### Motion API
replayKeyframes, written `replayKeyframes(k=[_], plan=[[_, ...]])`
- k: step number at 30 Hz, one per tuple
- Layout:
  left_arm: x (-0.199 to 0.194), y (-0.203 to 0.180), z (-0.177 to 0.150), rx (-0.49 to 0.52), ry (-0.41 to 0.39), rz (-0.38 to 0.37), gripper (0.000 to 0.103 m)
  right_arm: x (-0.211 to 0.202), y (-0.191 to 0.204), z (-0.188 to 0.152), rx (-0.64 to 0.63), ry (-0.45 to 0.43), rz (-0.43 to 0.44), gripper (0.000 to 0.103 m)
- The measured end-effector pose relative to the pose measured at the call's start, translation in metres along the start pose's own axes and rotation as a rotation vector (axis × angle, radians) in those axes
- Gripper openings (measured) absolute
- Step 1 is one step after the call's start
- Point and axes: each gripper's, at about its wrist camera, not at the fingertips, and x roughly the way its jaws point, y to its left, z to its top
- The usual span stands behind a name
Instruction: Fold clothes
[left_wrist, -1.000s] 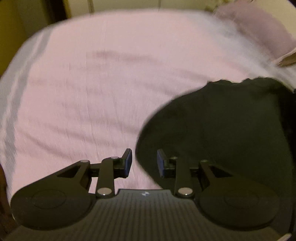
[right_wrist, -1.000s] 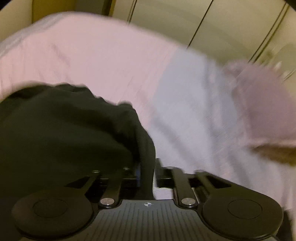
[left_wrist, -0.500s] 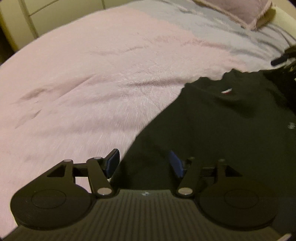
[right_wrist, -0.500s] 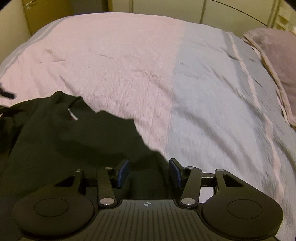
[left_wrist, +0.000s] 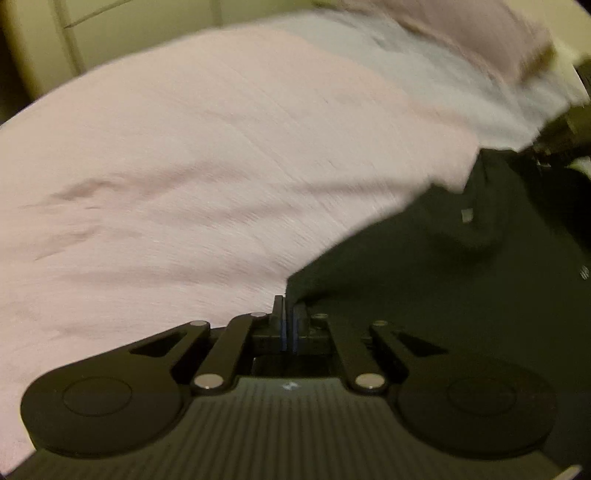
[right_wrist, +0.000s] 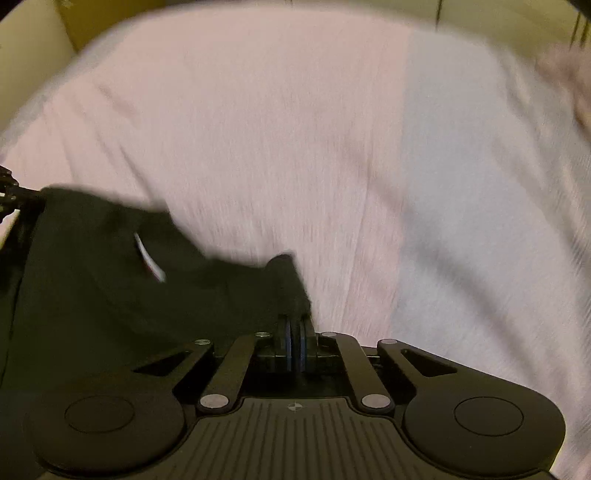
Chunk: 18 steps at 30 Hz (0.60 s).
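- Left gripper (left_wrist: 289, 317), jaws clamped on the black shirt (left_wrist: 443, 295) at its edge, likely to lift it for a fold
- Right gripper (right_wrist: 295, 332) pinches the shirt's opposite edge; the shirt lies on the pink bedspread (right_wrist: 258, 129)

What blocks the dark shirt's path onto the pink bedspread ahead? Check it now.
Nothing visible does. Both grippers, left and right, are shut on the dark shirt's edge, and the pink bedspread ahead lies bare. A pillow sits far off at the head.

Bedroom (home): bed (left_wrist: 184, 166), pillow (left_wrist: 461, 33), wardrobe doors (left_wrist: 122, 40).
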Motion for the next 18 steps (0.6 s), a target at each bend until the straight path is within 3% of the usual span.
replayKeyframes(k=[2,6,9,12,14,15,16,18], plan=[[-0.005,0.011,-0.001,-0.027,-0.01,0.031,0.002,-0.013,0.001,0.012,-0.021,-0.057,-0.016,0.002],[0.01,0.029,-0.01,-0.11,0.022,0.069,0.002,0.0,0.002,0.036,-0.049,-0.119,-0.089,0.0],[0.028,0.034,-0.022,-0.148,0.079,0.081,0.002,0.018,-0.01,0.042,0.056,-0.13,-0.122,0.0],[0.038,0.036,-0.029,-0.172,0.09,0.086,0.003,0.021,-0.014,0.036,0.131,-0.126,-0.084,0.001],[0.039,0.035,-0.028,-0.174,0.085,0.089,0.009,0.01,-0.009,0.025,0.131,-0.133,-0.068,0.023],[0.038,0.036,-0.027,-0.185,0.087,0.087,0.011,0.003,-0.005,0.017,0.129,-0.136,-0.072,0.057],[0.034,0.036,-0.025,-0.195,0.086,0.09,0.018,-0.005,-0.001,0.007,0.135,-0.141,-0.07,0.076],[0.024,0.036,-0.022,-0.201,0.077,0.1,0.027,-0.02,0.007,-0.013,0.146,-0.141,-0.067,0.077]])
